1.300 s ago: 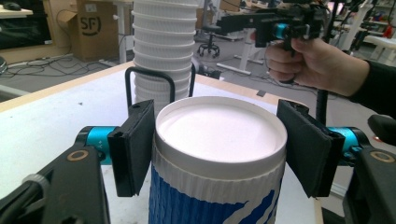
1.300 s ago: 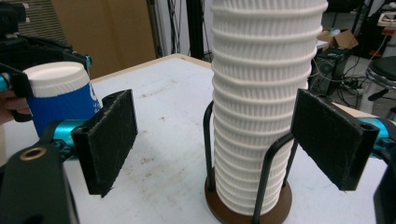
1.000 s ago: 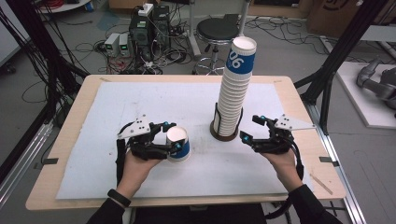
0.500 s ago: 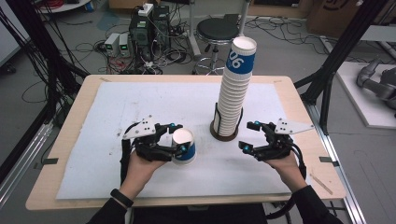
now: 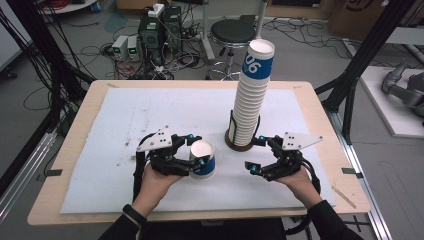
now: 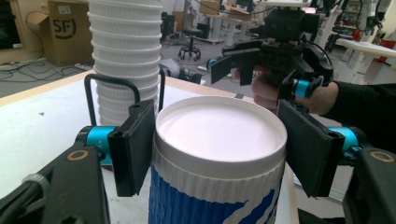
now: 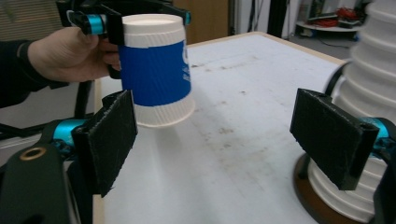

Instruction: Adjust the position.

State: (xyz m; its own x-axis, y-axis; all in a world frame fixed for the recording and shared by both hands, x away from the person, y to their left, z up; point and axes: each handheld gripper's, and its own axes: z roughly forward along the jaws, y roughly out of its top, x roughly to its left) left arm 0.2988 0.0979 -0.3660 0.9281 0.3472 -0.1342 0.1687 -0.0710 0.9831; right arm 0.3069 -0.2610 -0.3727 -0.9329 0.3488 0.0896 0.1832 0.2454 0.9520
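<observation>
A blue and white paper cup [image 5: 203,161] hangs upside down, a little above the white mat, with my left gripper [image 5: 199,150] shut on it. In the left gripper view the cup's flat base [image 6: 219,133] faces up between the two black pads [image 6: 135,144]. My right gripper [image 5: 254,154] stands open and empty a short way to the cup's right, its jaws turned toward it. The right gripper view has the cup [image 7: 156,65] ahead at upper left, beyond the open right gripper [image 7: 219,135]. A tall stack of the same cups [image 5: 251,95] stands in a black wire holder [image 5: 239,142].
The white mat [image 5: 150,115] covers most of the wooden table [image 5: 320,115]. The cup stack rises just behind the right gripper and leans slightly right. Cables, electronics and a black stool [image 5: 235,32] sit on the floor beyond the far edge.
The left gripper has carried the cup a little to the right. The right gripper has come left and nearer to the front edge, so the two grippers stand closer together.
</observation>
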